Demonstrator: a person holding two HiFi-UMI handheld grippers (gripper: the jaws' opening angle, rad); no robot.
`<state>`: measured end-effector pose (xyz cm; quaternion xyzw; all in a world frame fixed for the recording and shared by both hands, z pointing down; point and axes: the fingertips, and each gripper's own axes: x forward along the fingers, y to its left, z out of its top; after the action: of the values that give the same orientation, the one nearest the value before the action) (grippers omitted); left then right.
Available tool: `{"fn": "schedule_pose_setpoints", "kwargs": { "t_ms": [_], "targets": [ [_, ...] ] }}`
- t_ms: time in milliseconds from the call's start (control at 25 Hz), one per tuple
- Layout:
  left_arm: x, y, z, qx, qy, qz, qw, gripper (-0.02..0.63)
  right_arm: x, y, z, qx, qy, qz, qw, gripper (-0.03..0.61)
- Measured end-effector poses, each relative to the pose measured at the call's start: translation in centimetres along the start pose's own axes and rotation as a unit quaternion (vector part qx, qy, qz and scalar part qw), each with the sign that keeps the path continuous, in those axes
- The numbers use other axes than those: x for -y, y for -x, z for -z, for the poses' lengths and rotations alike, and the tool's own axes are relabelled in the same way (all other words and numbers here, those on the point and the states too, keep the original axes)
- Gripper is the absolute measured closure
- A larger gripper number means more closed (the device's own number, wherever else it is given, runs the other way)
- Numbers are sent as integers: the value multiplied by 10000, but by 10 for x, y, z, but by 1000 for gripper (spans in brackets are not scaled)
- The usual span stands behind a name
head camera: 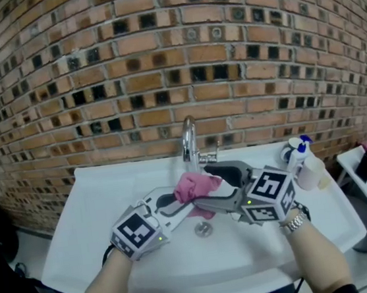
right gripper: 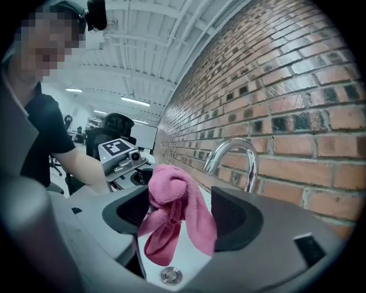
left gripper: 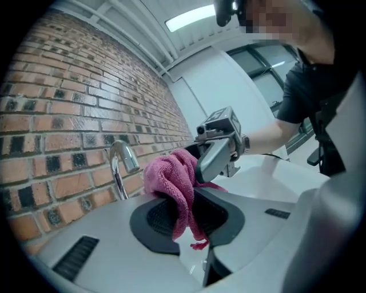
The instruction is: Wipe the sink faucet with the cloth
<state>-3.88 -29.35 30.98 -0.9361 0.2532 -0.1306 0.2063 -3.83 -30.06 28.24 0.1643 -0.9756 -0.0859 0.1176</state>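
Now your left gripper (head camera: 182, 201) pinches the pink cloth (head camera: 198, 184) just in front of the faucet (head camera: 189, 140), over the sink (head camera: 103, 192). Your right gripper (head camera: 214, 186), on the faucet's right, stands with jaws wide apart around that cloth, not pressing it.

Left tool (head camera: 177, 201): white-grey plastic shell, rounded jaws, dark ribbed pads (left gripper: 157, 217). Left cube (head camera: 137, 231) at rear: black-and-white square markers, small green light at corner. Right tool (head camera: 202, 187): greyer shell, same dark pads, slot marks on jaw backs. Right cube (head camera: 269, 195): same markers, green light. Metal watch (head camera: 293, 220) on right wrist. Black short sleeve (right gripper: 40, 131). Dark camera (right gripper: 97, 14) on head.
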Motion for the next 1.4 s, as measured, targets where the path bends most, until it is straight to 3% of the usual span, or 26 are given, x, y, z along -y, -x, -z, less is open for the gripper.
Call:
{"fn": "schedule_pose_setpoints", "kwargs": {
  "t_ms": [280, 360, 480, 680, 1000, 1200, 1400],
  "targets": [
    [13, 1, -8, -44, -560, -174, 9983, 548, -21, -2, 7, 197, -807, -851, 9929, 235],
    [9, 0, -6, -107, -650, -389, 9971, 545, -23, -3, 8, 195, -803, -832, 9931, 303],
    [0, 2, -2, -125, -639, -630, 9959, 531, -17, -3, 7, 248, -728, -558, 9955, 382],
    [-11, 12, 3, -97, -531, -868, 9948, 500, 3, -2, 6, 260, -533, 211, 9980, 437],
    [-39, 32, 7, 197, 6, -1369, 9904, 499, 33, 12, -29, 735, -36, 1490, 9861, 449],
    [-47, 38, 7, 314, 45, -1737, 9843, 511, 46, 9, -47, 916, 328, 1910, 9768, 451],
    [-48, 38, 14, 220, 194, -1821, 9828, 559, 58, 1, -56, 949, 434, 2115, 9718, 456]
  ]
}}
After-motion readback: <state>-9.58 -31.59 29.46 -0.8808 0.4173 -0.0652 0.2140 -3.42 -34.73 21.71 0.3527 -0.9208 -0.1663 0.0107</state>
